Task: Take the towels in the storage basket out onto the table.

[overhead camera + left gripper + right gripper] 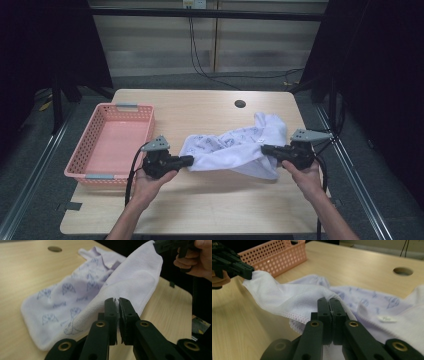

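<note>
Both grippers pinch the white towel: my left gripper clamps one edge, my right gripper the opposite edge, cloth stretched above the table beside the pink basket.

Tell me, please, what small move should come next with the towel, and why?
Probably lift both ends a little higher and draw them apart. The left hand-held gripper and right hand-held gripper are each shut on an edge of the towel, but its middle sags, folded on the table, beside the pink basket.
</note>
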